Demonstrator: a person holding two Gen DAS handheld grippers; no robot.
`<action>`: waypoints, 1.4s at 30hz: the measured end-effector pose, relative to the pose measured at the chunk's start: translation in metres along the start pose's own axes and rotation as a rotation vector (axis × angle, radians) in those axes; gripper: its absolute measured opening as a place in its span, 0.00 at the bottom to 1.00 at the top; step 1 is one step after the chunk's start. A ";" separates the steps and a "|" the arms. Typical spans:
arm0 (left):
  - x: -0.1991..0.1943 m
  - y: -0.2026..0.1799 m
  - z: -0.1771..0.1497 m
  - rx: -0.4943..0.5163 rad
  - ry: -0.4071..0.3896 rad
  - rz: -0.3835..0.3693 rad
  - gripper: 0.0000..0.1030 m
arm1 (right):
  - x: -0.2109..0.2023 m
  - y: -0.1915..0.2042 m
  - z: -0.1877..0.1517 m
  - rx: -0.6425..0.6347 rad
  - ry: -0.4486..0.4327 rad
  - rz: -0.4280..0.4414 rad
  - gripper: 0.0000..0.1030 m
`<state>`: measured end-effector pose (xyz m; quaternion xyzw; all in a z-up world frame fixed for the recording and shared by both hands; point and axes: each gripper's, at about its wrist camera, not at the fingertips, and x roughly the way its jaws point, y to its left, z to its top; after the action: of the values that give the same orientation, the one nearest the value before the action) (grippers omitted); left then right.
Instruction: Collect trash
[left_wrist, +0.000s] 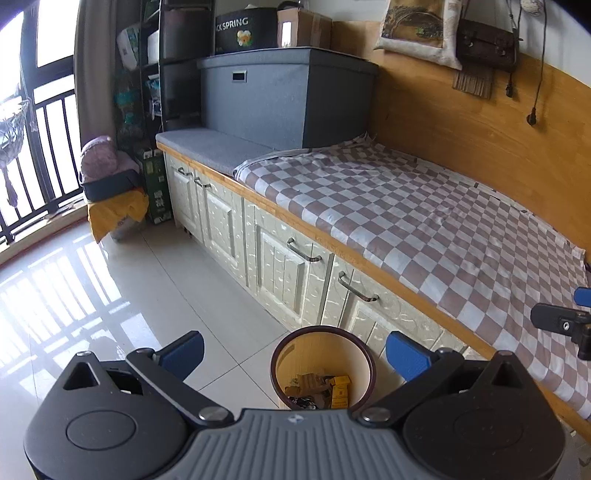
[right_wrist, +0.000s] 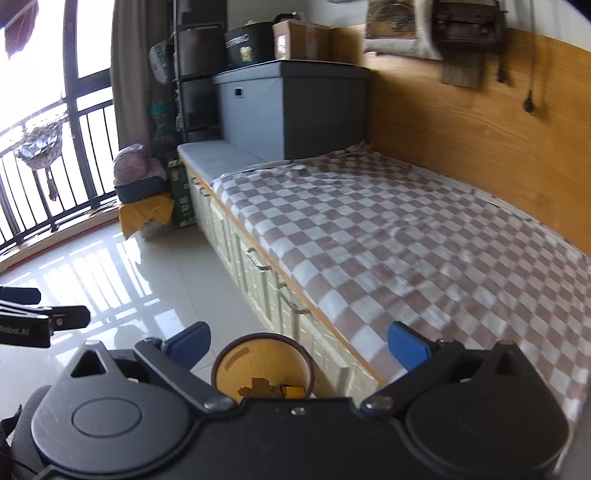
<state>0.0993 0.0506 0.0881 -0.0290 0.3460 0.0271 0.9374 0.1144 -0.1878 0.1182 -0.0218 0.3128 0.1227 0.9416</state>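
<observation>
In the left wrist view, the left gripper (left_wrist: 295, 354) is hanging over the floor with its fingers (left_wrist: 406, 354) spread wide and holding nothing. The bin (left_wrist: 364, 354) is standing directly below the gap, beside the cabinet (left_wrist: 280, 258), and some trash (left_wrist: 321, 384) is lying at its bottom.

In the right wrist view, the right gripper (right_wrist: 298, 345) is also wide open and empty. The bin (right_wrist: 236, 365) is sitting below and slightly left of its gap. No loose trash is showing on the blanket (right_wrist: 388, 229).

The round tan bin with a dark rim (left_wrist: 323, 363) stands open-topped, just beside the cream cabinet doors (left_wrist: 280, 258). Glossy tiled floor (left_wrist: 122, 295) lies open to its left. The checkered bed cover (left_wrist: 424, 221) is bare.
</observation>
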 end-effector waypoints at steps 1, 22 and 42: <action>-0.003 -0.002 -0.004 0.003 -0.001 -0.002 1.00 | -0.003 -0.001 -0.004 0.007 -0.001 -0.006 1.00; -0.042 -0.004 -0.073 -0.001 -0.008 0.028 1.00 | -0.071 0.004 -0.076 0.025 -0.028 -0.102 1.00; -0.059 -0.007 -0.084 0.028 -0.030 0.030 1.00 | -0.077 0.013 -0.093 0.027 -0.014 -0.105 1.00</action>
<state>0.0009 0.0362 0.0631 -0.0104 0.3328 0.0366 0.9422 -0.0026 -0.2026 0.0900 -0.0248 0.3062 0.0691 0.9491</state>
